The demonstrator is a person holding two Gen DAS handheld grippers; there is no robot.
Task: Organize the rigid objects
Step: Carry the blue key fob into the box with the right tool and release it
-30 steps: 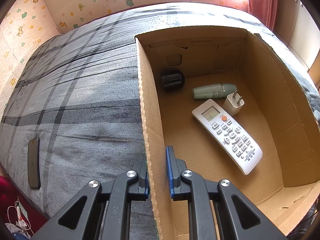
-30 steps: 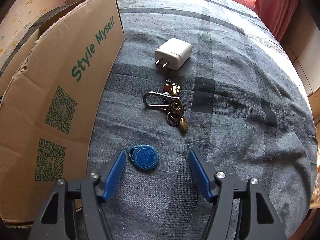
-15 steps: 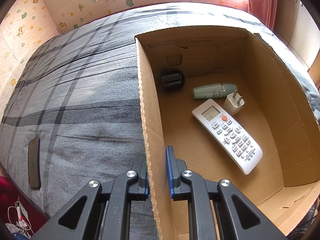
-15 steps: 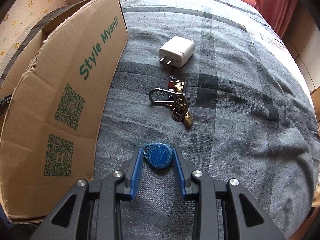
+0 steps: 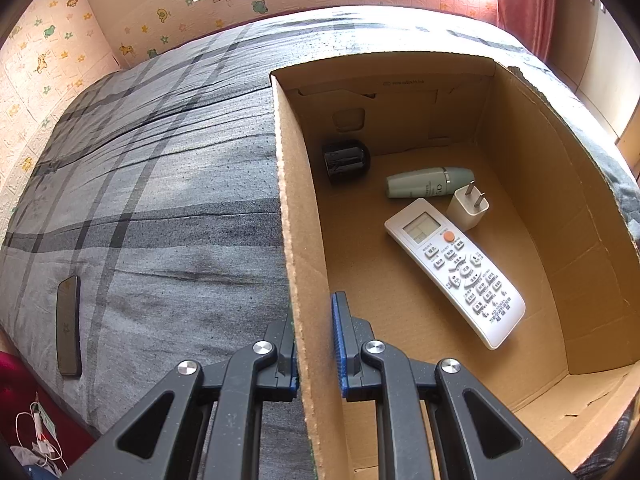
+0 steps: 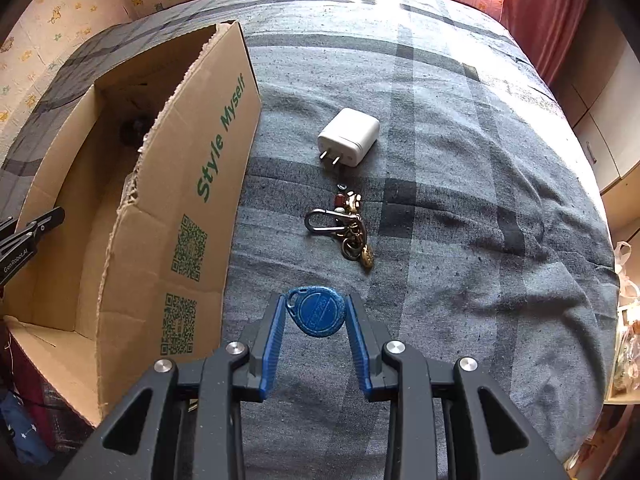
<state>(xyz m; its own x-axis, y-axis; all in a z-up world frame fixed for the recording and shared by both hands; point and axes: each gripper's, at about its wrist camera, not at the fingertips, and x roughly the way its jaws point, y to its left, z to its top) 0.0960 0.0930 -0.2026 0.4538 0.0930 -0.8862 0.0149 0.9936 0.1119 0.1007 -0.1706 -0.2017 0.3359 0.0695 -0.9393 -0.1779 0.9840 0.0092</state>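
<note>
My right gripper [image 6: 316,308] is shut on a blue key fob [image 6: 319,311] and holds it lifted above the grey plaid bed cover. Beyond it lie a key bunch with a carabiner [image 6: 344,228] and a white plug adapter [image 6: 349,137]. The cardboard box [image 6: 188,184] stands to the left. My left gripper [image 5: 314,320] is shut on the box's left wall [image 5: 292,208]. Inside the box lie a white remote [image 5: 454,268], a small white charger [image 5: 467,207], a pale green bottle [image 5: 428,182] and a black round object [image 5: 345,160].
A dark phone [image 5: 67,326] lies near the bed's left edge. A papered wall runs behind the bed, and a red curtain [image 6: 540,12] hangs at the far right. Cables and clutter sit on the floor at the lower left of the left wrist view.
The right jaws closed on the blue fob, then rose with it off the cover, so the box interior now shows. The left gripper kept still.
</note>
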